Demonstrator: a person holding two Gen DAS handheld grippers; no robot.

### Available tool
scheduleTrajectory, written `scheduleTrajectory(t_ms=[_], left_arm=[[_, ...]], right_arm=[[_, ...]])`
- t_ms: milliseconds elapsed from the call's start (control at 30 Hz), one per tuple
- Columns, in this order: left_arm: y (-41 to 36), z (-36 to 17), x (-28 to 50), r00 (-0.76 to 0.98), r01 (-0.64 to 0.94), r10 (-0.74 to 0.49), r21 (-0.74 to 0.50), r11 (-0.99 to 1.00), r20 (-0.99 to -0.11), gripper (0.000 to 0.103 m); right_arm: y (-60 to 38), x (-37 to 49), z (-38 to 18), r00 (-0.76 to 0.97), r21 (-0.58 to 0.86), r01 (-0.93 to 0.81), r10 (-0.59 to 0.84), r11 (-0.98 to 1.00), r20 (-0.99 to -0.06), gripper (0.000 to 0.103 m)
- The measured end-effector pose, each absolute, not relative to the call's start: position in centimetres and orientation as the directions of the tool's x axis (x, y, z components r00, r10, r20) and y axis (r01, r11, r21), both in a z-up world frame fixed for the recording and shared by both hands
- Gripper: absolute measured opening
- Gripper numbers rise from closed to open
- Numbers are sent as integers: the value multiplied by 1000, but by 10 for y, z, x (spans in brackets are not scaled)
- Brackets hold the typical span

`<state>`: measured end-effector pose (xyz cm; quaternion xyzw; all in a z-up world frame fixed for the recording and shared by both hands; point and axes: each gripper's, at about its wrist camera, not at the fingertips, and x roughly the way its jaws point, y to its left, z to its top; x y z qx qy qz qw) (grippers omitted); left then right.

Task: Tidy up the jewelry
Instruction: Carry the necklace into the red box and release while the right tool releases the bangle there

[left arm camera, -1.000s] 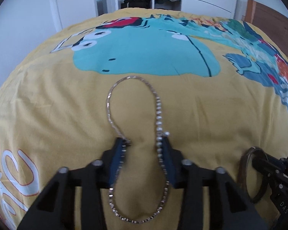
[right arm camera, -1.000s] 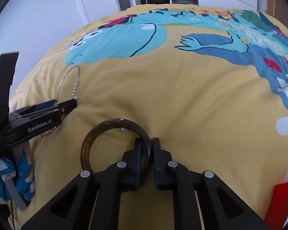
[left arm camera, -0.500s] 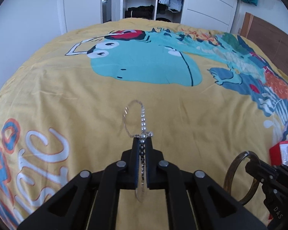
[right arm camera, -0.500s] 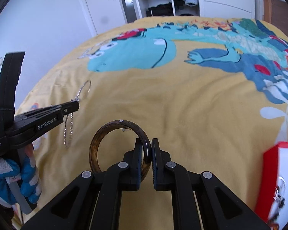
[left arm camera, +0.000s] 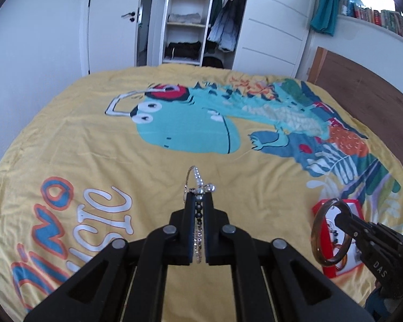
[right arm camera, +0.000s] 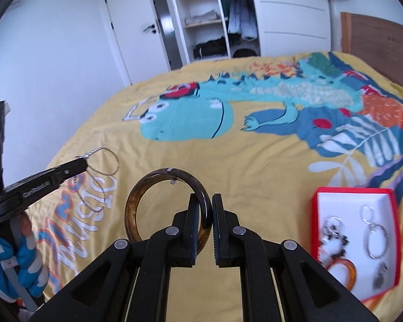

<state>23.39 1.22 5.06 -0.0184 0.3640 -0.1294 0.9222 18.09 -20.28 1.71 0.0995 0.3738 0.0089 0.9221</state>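
Bed [left arm camera: 67,139]: yellow cover printed with a teal dinosaur and big white-and-orange letters; it fills the lower part of both views, with both grippers above it.
Wardrobe [left arm camera: 185,24]: behind the bed, one section open, with folded clothes on shelves and jackets hanging beside them; white panelled doors to its right.
Door [left arm camera: 112,21]: white, closed, dark handle, left of the wardrobe.
Headboard [right arm camera: 376,37]: brown wood, along the bed's right edge.
Box [right arm camera: 354,201]: red, white-lined, open, on the cover at lower right. Inside lie silver hoops, a dark beaded piece, an amber ring and a small dark charm, all slightly blurred.
Left gripper [left arm camera: 198,198]: jaws pressed together, pinching the necklace. In the right wrist view it enters from the left edge.
Right gripper [right arm camera: 208,209]: jaws nearly together, pinching the bangle's right side.
Hand [right arm camera: 21,263]: blue-and-white glove around the left gripper's handle, lower left of the right wrist view.
Bangle [right arm camera: 137,201]: dark tortoiseshell hoop, upright, off the cover, most of it sticking out left of the jaws. From the left wrist view it overlaps the box, hiding part of it.
Necklace [left arm camera: 197,177]: thin silver chain with pale beads, a short loop rising past the fingertips, the rest hanging in loose loops clear of the cover.
In the way: nothing lies on the cover between the grippers and the box.
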Motion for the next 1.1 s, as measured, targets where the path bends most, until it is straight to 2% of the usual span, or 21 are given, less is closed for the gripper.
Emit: scheduleTrajectory(t_ms=[333, 633, 933, 1100], left_arm=[[-12, 100, 179, 754, 240, -292, -166, 956, -589, 4], [-99, 114, 142, 728, 331, -347, -140, 933, -591, 4], [-223, 69, 137, 612, 460, -421, -131, 878, -669, 5], [-277, 25, 141, 533, 510, -424, -122, 851, -733, 5]], right_arm=[[-247, 115, 58, 761, 136, 95, 16, 986, -649, 9], [-327, 76, 68, 778, 136, 163, -43, 977, -627, 9], [-409, 64, 35, 736, 127, 250, -103, 960, -669, 9], [-444, 74, -10, 683, 128, 287, -108, 949, -722, 9]])
